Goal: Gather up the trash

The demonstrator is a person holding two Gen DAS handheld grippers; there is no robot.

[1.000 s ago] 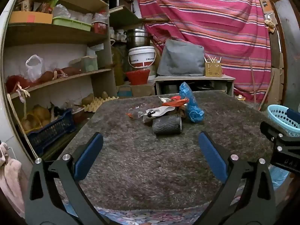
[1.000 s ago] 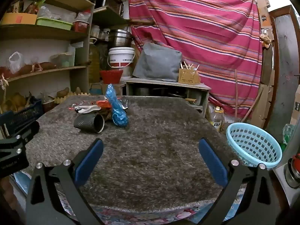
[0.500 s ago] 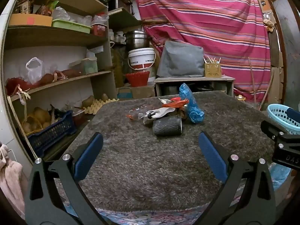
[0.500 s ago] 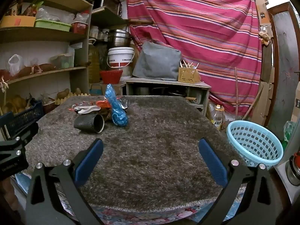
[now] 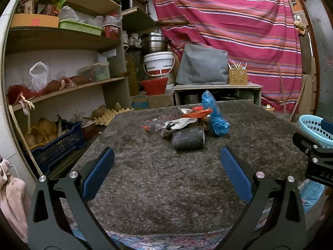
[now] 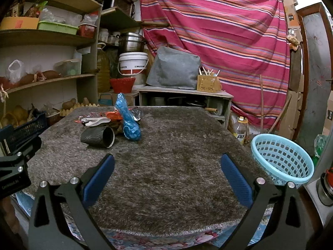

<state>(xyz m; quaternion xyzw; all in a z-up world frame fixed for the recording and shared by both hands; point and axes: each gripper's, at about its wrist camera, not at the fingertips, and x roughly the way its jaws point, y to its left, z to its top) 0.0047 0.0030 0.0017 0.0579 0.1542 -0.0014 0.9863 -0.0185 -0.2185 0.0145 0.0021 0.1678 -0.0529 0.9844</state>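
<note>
basket (image 5: 312, 125): cut by right edge | bucket (image 6: 133, 65) lettering: unreadable

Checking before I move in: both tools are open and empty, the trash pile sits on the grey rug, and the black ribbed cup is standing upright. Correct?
Not quite. The black ribbed cup lies on its side, its open mouth showing in the right wrist view. The rest holds: left tool and right tool are open and empty, pile on the grey rug.

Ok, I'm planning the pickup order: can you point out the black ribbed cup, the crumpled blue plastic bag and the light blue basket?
Black ribbed cup (image 5: 188, 138), left wrist view, on its ribbed side.
Crumpled blue plastic bag (image 6: 127, 120), right wrist view, mid-body.
Light blue plastic basket (image 6: 280, 162), right wrist view, perforated inner wall.
</note>
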